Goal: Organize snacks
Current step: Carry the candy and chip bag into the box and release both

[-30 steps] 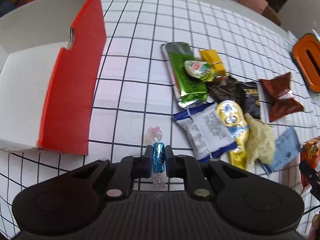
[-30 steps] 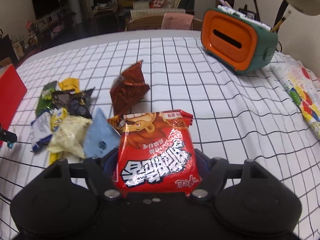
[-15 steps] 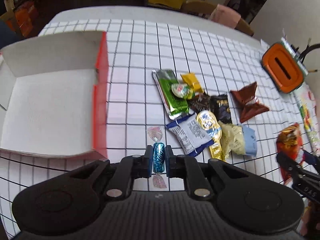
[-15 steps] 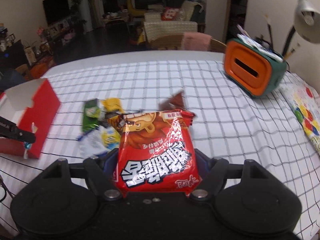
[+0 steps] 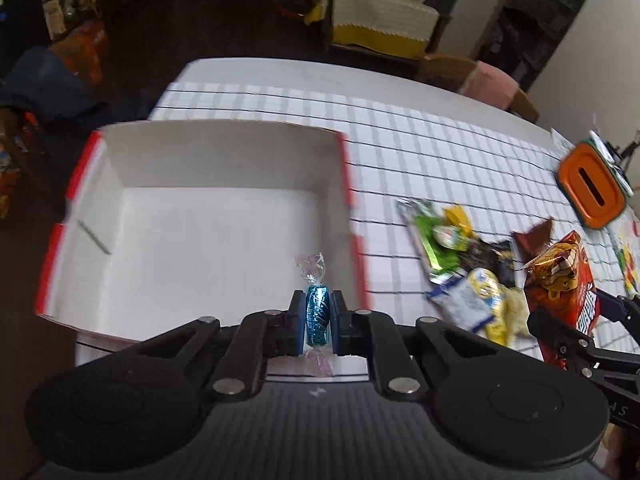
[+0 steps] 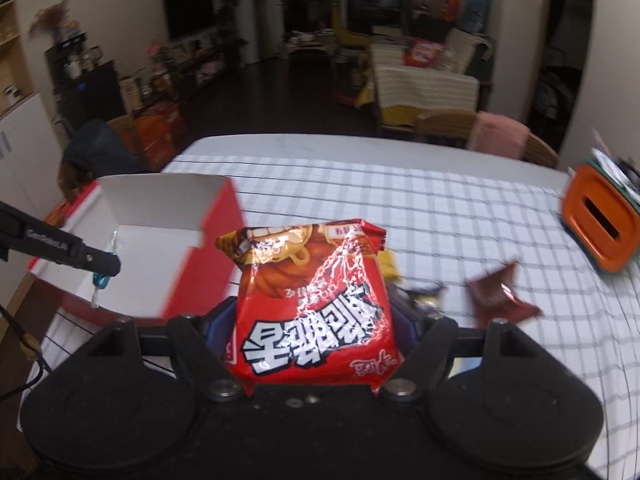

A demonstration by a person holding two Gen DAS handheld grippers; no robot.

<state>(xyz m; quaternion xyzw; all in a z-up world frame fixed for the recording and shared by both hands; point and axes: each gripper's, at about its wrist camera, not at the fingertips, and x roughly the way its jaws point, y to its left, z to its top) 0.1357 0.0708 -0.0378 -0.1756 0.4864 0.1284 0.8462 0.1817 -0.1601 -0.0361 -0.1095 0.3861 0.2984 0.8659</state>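
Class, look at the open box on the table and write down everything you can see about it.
The box is shallow cardboard, red outside and plain white inside, with low upright walls and no lid over it. Nothing lies in it. It sits flat on the checked tablecloth at the table's left end, apart from the snack pile. The left gripper hangs over its near right corner, its fingers shut on a blue wrapped candy; nothing visibly touches the box but the cloth.

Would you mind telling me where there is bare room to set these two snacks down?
The white floor of the red-edged box is bare wall to wall. The checked cloth is also free between the box's right wall and the snack pile, and behind the pile. Between the pile and the orange holder it is crowded.
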